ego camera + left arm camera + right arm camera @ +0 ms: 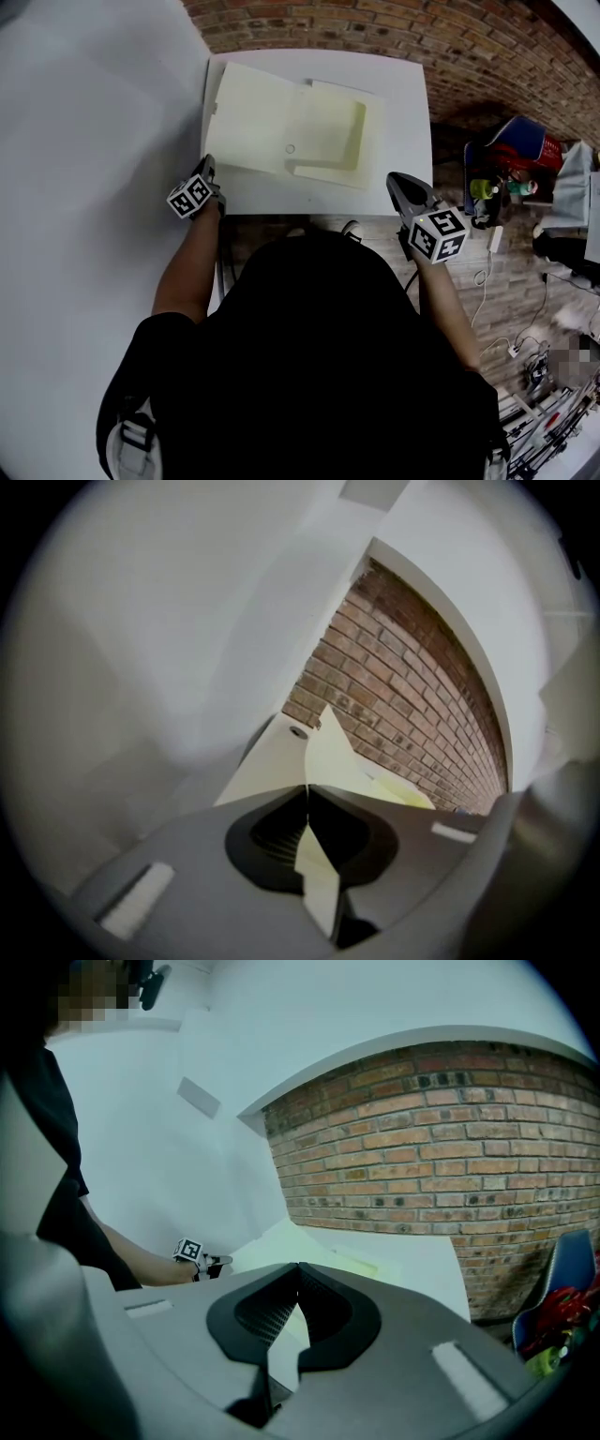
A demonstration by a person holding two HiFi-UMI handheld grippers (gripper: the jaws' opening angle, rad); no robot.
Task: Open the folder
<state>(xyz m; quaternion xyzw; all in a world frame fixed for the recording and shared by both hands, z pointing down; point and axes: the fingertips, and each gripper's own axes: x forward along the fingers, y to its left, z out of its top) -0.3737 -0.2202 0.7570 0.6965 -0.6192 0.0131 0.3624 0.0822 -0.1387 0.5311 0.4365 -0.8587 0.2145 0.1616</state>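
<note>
White square table (pixel 408 103) set against red brick wall (pixel 375 28) | pale yellow card folder (pixel 262 122) laid spread on it, long axis crosswise, ahead of both grippers | left gripper (pixel 207 172) nearest, at near-left corner, jaws pinched on folder's edge | right gripper (pixel 401 186) kept just off table's near edge, jaws pressed together, empty

A pale yellow folder (pixel 281 127) lies open on the white table (pixel 409 122).

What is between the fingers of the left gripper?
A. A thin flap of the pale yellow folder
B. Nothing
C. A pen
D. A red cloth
A: in the left gripper view the left gripper is shut on a thin pale yellow flap of the folder.
</note>
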